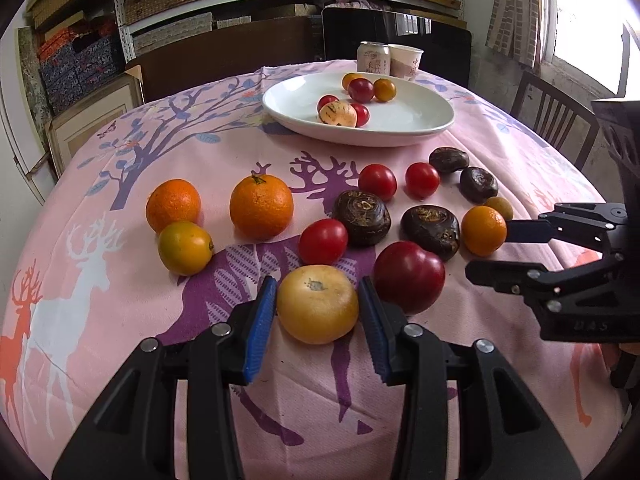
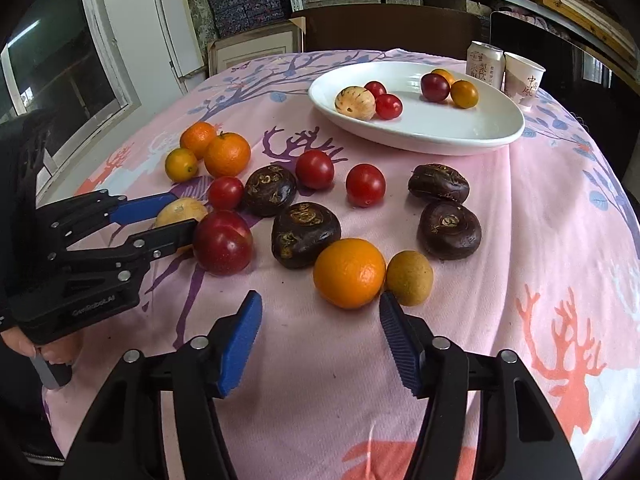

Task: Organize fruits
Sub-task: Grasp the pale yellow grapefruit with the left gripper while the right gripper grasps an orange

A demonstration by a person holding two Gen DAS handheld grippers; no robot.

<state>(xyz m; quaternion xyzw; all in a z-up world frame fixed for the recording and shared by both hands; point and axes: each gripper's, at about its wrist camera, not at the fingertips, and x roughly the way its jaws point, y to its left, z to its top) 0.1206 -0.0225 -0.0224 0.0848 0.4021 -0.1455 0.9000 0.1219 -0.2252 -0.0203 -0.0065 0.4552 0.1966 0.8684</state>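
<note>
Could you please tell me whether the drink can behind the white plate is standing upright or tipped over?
Upright: the pale aluminium drink can stands on its base beside the white paper cup, its round top rim uppermost, behind the white oval plate.

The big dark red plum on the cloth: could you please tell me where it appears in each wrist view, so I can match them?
Left wrist view: the plum lies low and right of centre, just right of the left gripper and its yellow fruit.
Right wrist view: the plum lies left of centre, beside the left gripper's tip.
Shared landmark: the white plate at the far end.
</note>
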